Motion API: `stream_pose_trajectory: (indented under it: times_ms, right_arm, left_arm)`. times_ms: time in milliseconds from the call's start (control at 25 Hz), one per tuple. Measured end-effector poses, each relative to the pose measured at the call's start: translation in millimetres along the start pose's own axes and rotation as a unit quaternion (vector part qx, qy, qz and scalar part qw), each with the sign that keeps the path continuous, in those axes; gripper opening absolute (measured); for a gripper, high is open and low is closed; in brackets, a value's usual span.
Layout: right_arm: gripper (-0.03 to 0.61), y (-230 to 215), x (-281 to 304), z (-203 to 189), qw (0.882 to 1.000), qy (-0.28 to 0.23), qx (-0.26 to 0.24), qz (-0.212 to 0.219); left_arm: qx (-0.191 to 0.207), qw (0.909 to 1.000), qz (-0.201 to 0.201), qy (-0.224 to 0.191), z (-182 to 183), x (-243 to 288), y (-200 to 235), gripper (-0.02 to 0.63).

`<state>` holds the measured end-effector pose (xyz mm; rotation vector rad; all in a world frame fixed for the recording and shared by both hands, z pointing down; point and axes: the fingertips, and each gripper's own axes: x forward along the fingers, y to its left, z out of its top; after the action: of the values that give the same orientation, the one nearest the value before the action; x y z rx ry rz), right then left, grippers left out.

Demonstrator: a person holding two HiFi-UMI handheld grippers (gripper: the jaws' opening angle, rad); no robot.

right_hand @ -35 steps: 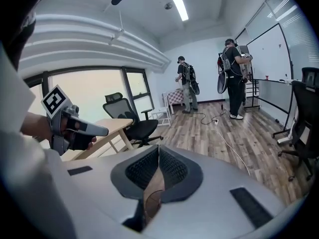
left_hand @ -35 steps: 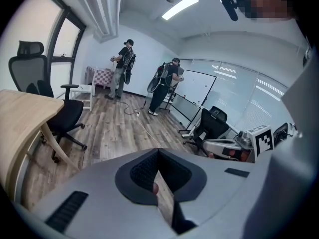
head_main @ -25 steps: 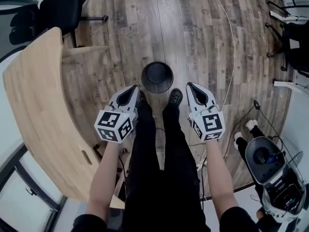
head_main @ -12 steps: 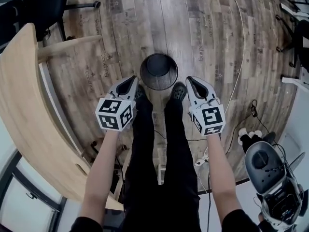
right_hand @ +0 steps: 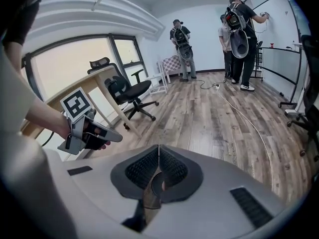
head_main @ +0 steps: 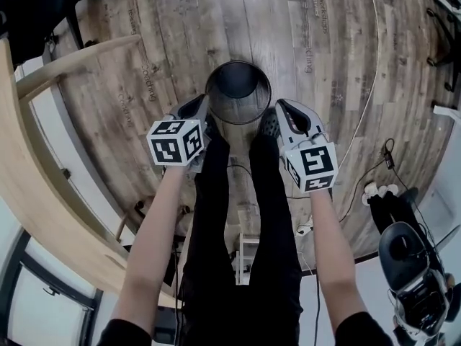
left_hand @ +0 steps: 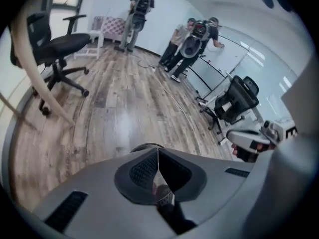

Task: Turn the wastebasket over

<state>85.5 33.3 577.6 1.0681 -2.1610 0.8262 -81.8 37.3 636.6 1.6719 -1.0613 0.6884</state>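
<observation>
A black mesh wastebasket (head_main: 241,111) stands upright on the wood floor, mouth up, just in front of the person's shoes. My left gripper (head_main: 201,102) hangs beside its left wall and my right gripper (head_main: 282,105) beside its right wall; contact cannot be made out. Both are shut with nothing between the jaws. In the left gripper view the closed gripper (left_hand: 158,151) hides nearly all of the basket; only a strip of dark rim (left_hand: 143,147) peeks above it. The right gripper view shows its shut gripper (right_hand: 158,149) and, at the left, the left gripper (right_hand: 88,133) in the hand.
A curved wooden table (head_main: 32,193) runs along the left, with a black office chair (head_main: 39,6) behind it. A white cable (head_main: 369,99) crosses the floor at the right, near a power strip (head_main: 380,190). Several people (right_hand: 234,29) stand at the room's far end.
Both grippers have sunk toward the floor and now flank the wastebasket. The basket looks bigger and nearer in the head view.
</observation>
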Motion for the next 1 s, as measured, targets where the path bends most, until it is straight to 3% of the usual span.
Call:
stream_pose_trajectory:
  times_ms: [80, 160, 280, 400, 560, 760, 1000]
  right_arm:
    - [0.032, -1.0, 5.3, -8.8, 1.000, 0.005, 0.003, 0.001]
    - [0.032, -1.8, 11.4, -16.3, 1.000, 0.010, 0.003, 0.003]
    - [0.032, -3.5, 22.0, -24.7, 1.000, 0.014, 0.001, 0.009]
    - [0.032, -6.9, 32.7, -32.2, 1.000, 0.016, -0.006, 0.016]
    - [0.032, -15.4, 46.6, -39.0, 1.000, 0.016, -0.014, 0.021]
    - [0.032, -24.6, 57.5, -47.6, 0.999, 0.025, -0.019, 0.024]
    - [0.032, -28.6, 68.0, -56.6, 0.997, 0.041, -0.042, 0.039]
  left_arm:
    - [-0.081, 0.9966, -0.008, -0.008, -7.1, 14.6, 4.9, 0.018]
    - [-0.159, 0.9867, -0.014, -0.027, -9.5, 28.9, 9.5, 0.020]
    - [-0.273, 0.9596, -0.028, -0.061, -12.2, 50.7, 16.1, 0.023]
    - [-0.366, 0.9264, -0.039, -0.079, -20.4, 72.8, 24.3, 0.117]
    - [-0.449, 0.8868, -0.036, -0.102, -28.3, 96.7, 39.9, 0.141]
    - [-0.514, 0.8504, -0.008, -0.113, -40.2, 118.2, 56.9, 0.177]
    - [-0.613, 0.7763, 0.002, -0.146, -46.1, 141.0, 73.4, 0.200]
